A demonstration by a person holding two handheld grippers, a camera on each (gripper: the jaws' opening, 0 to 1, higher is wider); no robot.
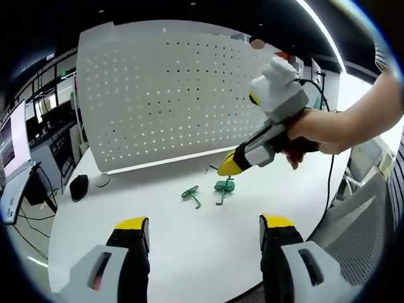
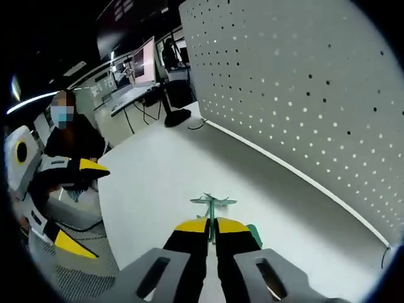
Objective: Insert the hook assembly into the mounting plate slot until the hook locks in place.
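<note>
Left gripper (image 1: 204, 235), bottom of the left gripper view: jaws spread wide, nothing between them, hanging above the white table (image 1: 189, 259). Yellow tips, black pads, grey bodies.

Centre of that view: two green hooks on the table. The left hook (image 1: 191, 195) lies loose and flat, a thin wire shape with a bent end. Just right of it is the second hook (image 1: 223, 187), chunkier at the top. The right gripper's yellow tip comes down close above it from the upper right, held by a person's hand (image 1: 315, 132).

Behind, across the top half, stands a pegboard (image 1: 170, 95): a white, matte, curved-looking sheet with a regular grid of small holes, upright on the table.

Right gripper view, bottom centre: right gripper (image 2: 212, 230) clenched on a thin green hook (image 2: 213, 203). A wire stem runs up between the jaws and a cross-shaped end sticks out past the tips. Green also peeks out to the right of the jaws; can't tell if it's part of the same piece. Pegboard (image 2: 303, 82) fills the upper right, well apart from the hook.

Risks, as judgement:
- The thin, smooth stem could twist or slip in the jaws, because the grip is narrow.
- The holes are small, so a tilted end would miss or jam.
- The board could shift if pushed, as the left gripper isn't bracing it.
- The loose hook could be knocked out of sight.
</note>
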